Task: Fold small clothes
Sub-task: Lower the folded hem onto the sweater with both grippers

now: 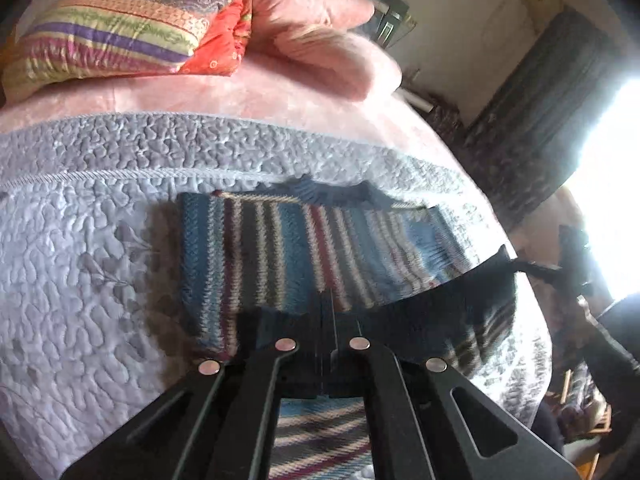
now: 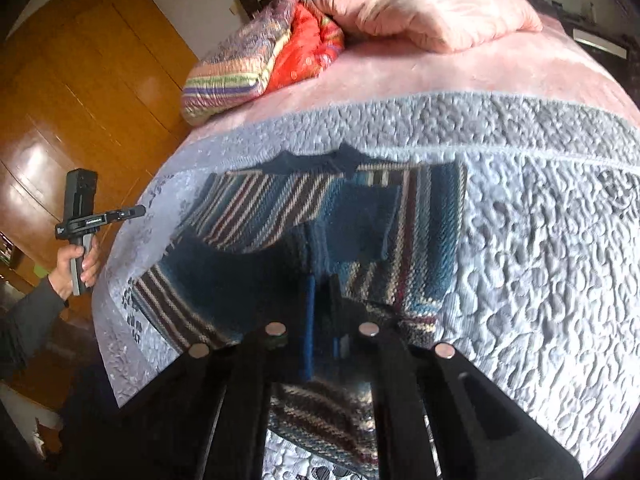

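**While both grippers pinch its near edge, a striped sweater lies on a bed**

Where the bed's pale quilt (image 1: 80,260) is bare and flat, a small knitted sweater (image 1: 260,248) lies spread out, its dark collar (image 1: 320,194) at the far side. It is striped lengthwise in blue, maroon, cream and grey. It has a dark navy ribbed hem (image 1: 440,300) on the near side, and that hem is raised off the quilt as a band across the left wrist view.

The left gripper (image 1: 332,316) has its fingers drawn tight together, with only a thin line between them. The hem wraps around their tips, so they appear to be clamped on the sweater's near edge. More striped knit shows below, between the gripper's black arms.

The right wrist view shows the sweater partly doubled over. One striped flap lies slantwise across the body, and a plain dark blue area is exposed in the middle. The right gripper (image 2: 320,312) also has its fingers close together, with a strip of blue fabric pinched between them.

Far to the left in that view, a hand (image 2: 74,264) in a dark sleeve (image 2: 28,320) holds the left gripper's handle near the bed's edge. From there I cannot tell whether its tips touch the knit.

Beyond the quilt lies a pink blanket (image 1: 160,96). On it, at the head of the bed, rest pink pillows (image 1: 320,20) and a folded, brightly striped cover (image 1: 112,36). A wooden wardrobe (image 2: 80,80) stands to the left of the bed.
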The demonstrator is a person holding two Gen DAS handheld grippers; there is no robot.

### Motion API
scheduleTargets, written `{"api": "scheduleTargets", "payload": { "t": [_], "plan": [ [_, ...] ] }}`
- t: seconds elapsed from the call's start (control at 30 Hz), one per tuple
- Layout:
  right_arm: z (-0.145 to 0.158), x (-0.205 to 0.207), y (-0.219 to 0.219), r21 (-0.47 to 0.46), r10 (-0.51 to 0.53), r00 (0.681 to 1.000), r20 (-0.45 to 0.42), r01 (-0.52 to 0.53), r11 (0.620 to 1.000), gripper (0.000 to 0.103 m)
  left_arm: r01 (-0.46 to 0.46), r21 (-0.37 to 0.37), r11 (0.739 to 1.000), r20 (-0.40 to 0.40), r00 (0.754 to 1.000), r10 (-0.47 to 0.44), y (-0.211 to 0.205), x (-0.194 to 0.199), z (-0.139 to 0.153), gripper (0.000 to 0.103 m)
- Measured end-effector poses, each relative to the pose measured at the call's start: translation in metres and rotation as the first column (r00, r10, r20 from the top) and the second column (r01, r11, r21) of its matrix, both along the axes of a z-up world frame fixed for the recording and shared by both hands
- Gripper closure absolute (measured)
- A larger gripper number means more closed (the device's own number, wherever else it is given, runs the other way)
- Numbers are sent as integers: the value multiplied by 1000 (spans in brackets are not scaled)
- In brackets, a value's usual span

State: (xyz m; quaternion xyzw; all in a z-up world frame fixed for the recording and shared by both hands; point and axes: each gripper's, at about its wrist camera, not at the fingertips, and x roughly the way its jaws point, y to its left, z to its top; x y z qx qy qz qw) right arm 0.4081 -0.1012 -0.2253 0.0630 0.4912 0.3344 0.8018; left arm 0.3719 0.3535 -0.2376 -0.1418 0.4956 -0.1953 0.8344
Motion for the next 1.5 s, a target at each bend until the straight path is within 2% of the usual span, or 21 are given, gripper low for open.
{"api": "scheduleTargets", "payload": {
  "t": [0.07, 0.1, 0.2, 0.3, 0.37, 0.4, 0.43, 0.47, 0.6, 0.7, 0.73, 0.8, 0.93, 1.0, 1.1, 1.23, 1.33, 1.5],
  "plan": [
    [-10, 2, 2, -11, -3, 1000, -19, 3, 1000, 98, 6, 70, 998, -41, 999, -3, -3, 6, -20, 77],
    [-15, 5, 1, -5, -13, 999, -34, 13, 1000, 98, 12, 79, 997, -61, 998, -7, -4, 9, -29, 63],
    [-25, 11, -2, 5, -41, 997, -61, 41, 999, 98, 25, 82, 996, -139, 990, -13, -3, 23, -60, 60],
    [-32, 15, -2, -2, -45, 996, -77, 45, 999, 98, 37, 107, 994, -176, 984, -18, -3, 29, -80, 54],
    [-37, 18, -2, -12, -42, 996, -83, 41, 999, 98, 44, 111, 993, -170, 985, -25, -4, 29, -84, 57],
    [-39, 20, -2, -14, -42, 996, -85, 41, 999, 98, 52, 113, 992, -153, 988, -35, -6, 27, -83, 63],
    [-40, 20, -3, -13, -44, 995, -86, 43, 999, 98, 63, 99, 993, -146, 988, -48, -8, 26, -81, 88],
    [-42, 21, -4, -10, -47, 995, -90, 46, 999, 98, 72, 90, 993, -144, 988, -59, -9, 24, -79, 95],
    [-46, 21, -6, -11, -61, 994, -86, 60, 998, 98, 76, 73, 994, -93, 993, -69, -12, 14, -68, 97],
    [-36, 14, -9, 6, -72, 996, -57, 72, 997, 98, 43, 23, 999, -28, 999, -42, -6, 2, -45, 98],
    [-30, 10, -9, 13, -74, 996, -41, 75, 997, 98, 38, -2, 999, 8, 999, -38, -5, -6, -30, 99],
    [-10, -1, -12, 30, -79, 997, 2, 79, 996, 99, 32, -31, 999, 63, 998, -30, -2, -16, -6, 99],
    [29, -9, -23, 68, -119, 989, 87, 113, 991, 99, 12, -71, 997, 204, 979, 3, 9, -28, 59, 99],
    [54, -1, -29, 104, -149, 980, 134, 136, 985, 99, 3, -79, 997, 257, 966, 18, 14, -20, 87, 99],
    [84, 23, -28, 136, -171, 966, 193, 147, 980, 99, -8, -78, 997, 297, 954, 31, 18, 6, 114, 99],
    [89, 74, -24, 128, -191, 962, 194, 169, 977, 100, -39, -67, 997, 279, 959, 57, 23, 52, 116, 99],
    [80, 106, -18, 105, -202, 965, 169, 186, 977, 101, -73, -52, 996, 233, 969, 83, 25, 94, 99, 99],
    [37, 162, -4, 22, -225, 970, 93, 224, 974, 101, -120, 0, 993, 131, 984, 119, 23, 155, 53, 99]
  ]
}}
